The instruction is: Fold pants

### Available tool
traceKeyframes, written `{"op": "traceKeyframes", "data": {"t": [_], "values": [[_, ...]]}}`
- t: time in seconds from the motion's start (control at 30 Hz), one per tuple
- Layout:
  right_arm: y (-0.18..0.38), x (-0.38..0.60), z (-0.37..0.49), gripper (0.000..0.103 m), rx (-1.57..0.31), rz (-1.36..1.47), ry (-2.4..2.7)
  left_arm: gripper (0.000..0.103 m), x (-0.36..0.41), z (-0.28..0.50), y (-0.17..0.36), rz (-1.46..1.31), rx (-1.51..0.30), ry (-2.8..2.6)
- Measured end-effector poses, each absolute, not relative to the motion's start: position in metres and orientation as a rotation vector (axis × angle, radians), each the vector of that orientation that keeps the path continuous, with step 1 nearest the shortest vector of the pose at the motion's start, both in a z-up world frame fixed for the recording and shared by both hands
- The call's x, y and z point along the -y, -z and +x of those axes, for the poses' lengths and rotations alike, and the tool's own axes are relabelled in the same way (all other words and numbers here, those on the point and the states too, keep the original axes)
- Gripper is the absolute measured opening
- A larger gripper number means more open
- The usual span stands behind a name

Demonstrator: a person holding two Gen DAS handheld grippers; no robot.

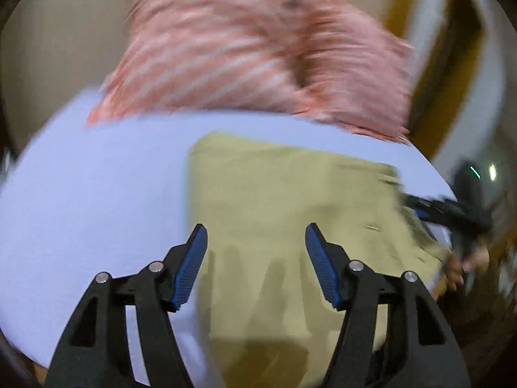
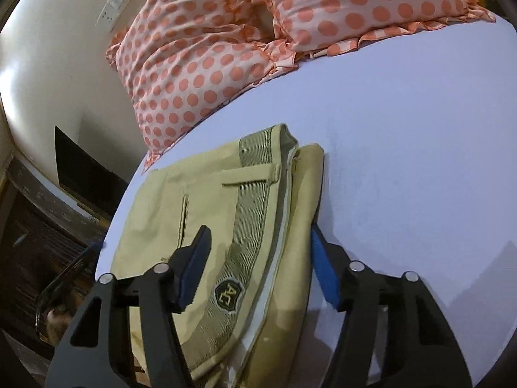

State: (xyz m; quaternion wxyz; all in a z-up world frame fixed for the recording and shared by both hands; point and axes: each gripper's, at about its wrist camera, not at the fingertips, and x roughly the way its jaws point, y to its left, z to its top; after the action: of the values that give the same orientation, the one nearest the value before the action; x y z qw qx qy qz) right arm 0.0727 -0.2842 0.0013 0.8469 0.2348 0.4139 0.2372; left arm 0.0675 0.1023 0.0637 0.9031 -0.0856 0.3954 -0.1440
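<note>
The khaki pants [image 2: 226,226] lie folded into a compact stack on the pale lilac bed sheet [image 2: 404,161], waistband with an "AC" badge [image 2: 227,292] facing up. My right gripper [image 2: 260,242] is open, its jaws standing either side of the waistband edge, just above it. In the blurred left wrist view the same pants [image 1: 284,200] lie on the sheet [image 1: 97,194]. My left gripper [image 1: 257,242] is open and empty over the pants' near end. The right gripper [image 1: 452,210] shows at the far right edge of the pants.
Two pink pillows with orange dots [image 2: 200,51] lie at the head of the bed; they show blurred in the left wrist view [image 1: 252,48]. A wall with a switch plate [image 2: 116,3] and dark furniture [image 2: 84,174] stand beyond the bed's left edge.
</note>
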Motion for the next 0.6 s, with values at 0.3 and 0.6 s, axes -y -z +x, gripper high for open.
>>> {"op": "traceKeyframes", "data": {"t": [0.3, 0.6], "values": [[0.02, 0.289, 0.1, 0.013, -0.964, 0.716, -0.661, 0.05, -0.107, 0.138, -0.036, -0.342, -1.02, 0.426], [-0.033, 0.293, 0.131, 0.01, -0.901, 0.776, -0.702, 0.007, -0.081, 0.173, -0.085, -0.245, -0.937, 0.439]]}}
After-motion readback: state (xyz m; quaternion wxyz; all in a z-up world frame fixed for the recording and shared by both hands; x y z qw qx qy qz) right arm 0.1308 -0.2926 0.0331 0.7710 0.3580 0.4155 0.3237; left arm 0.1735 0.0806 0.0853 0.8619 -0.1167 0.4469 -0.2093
